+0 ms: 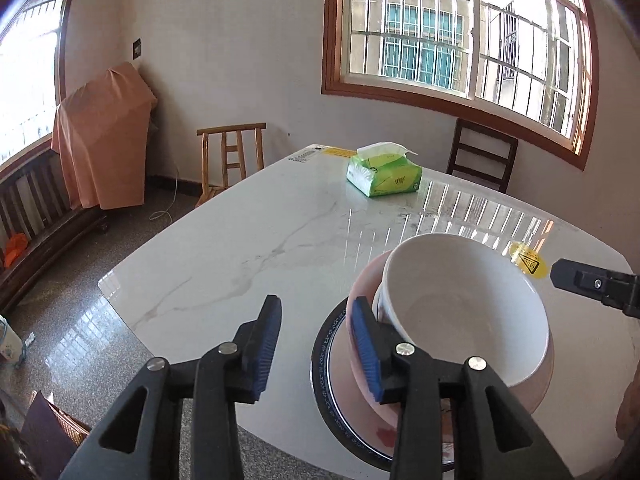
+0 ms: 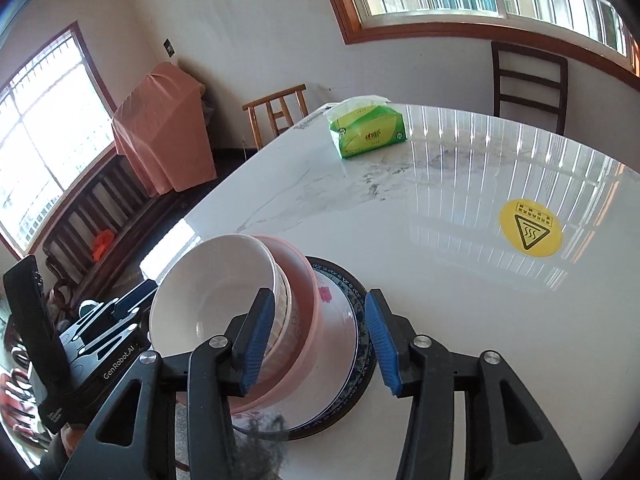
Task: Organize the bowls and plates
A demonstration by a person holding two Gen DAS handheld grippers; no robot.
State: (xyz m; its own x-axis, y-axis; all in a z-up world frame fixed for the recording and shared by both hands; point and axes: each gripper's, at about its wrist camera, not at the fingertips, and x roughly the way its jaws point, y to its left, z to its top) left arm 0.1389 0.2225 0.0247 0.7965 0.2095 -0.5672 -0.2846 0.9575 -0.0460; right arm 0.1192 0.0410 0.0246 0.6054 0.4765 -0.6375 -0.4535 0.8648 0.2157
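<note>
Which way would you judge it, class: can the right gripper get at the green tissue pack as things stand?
Probably yes: the right gripper is open and empty, and only bare table lies between the stacked dishes and the tissue pack.

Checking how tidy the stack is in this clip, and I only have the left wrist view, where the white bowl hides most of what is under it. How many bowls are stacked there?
Observer: Three. The right wrist view shows a patterned bowl nested between the white bowl and the pink bowl, all on the dark-rimmed plate.
Operator: Is the right gripper holding any of it? I see only its tip.
Observer: No. The right gripper is open. One finger is in front of the bowls and the other is over the plate's rim, with neither pad pressing.
</note>
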